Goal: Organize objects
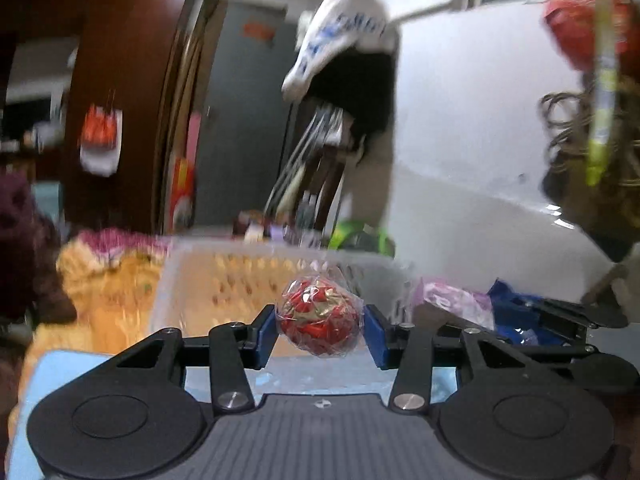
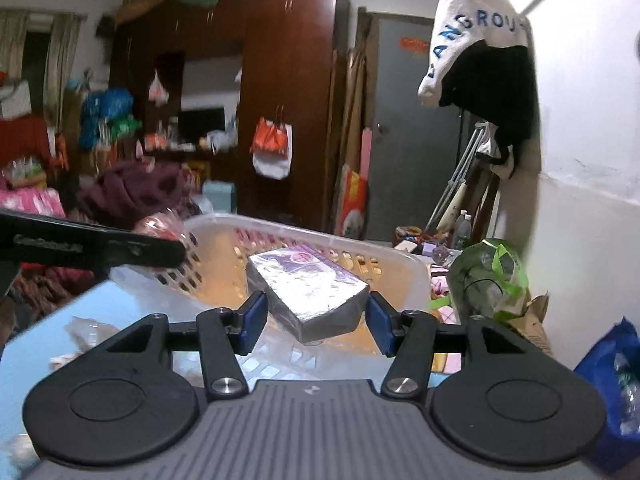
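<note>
My left gripper is shut on a red ball wrapped in clear cellophane, held in the air at the near rim of a white slotted plastic basket. My right gripper is shut on a silver and purple box, which sits cornerwise between the blue pads over the same basket. In the right wrist view, the left gripper's black finger reaches in from the left with the red ball at its tip. In the left wrist view, the purple box shows at the right.
The basket stands on a light blue table with crumpled clear plastic on it. An orange blanket and a maroon cloth lie to the left. To the right are a green bag, a blue bag and a white wall.
</note>
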